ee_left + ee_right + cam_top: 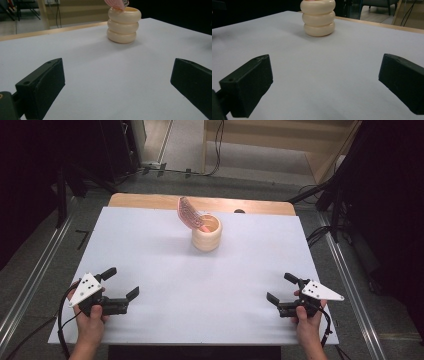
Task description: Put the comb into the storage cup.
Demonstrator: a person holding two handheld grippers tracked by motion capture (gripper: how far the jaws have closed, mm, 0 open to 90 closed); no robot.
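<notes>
A cream ribbed cup (207, 233) shaped like three stacked rings stands upright on the far middle of the white table (165, 270). A pink hairbrush (189, 212) leans out of the cup toward the left. The cup also appears in the left gripper view (123, 25) and the right gripper view (318, 18). My left gripper (121, 282) rests near the front left, open and empty. My right gripper (280, 287) sits near the front right, open and empty too. Both are far from the cup.
The white sheet covers a wooden table whose bare strip (145, 200) shows at the far edge. Dark stands and cables (325, 200) flank the table on the floor.
</notes>
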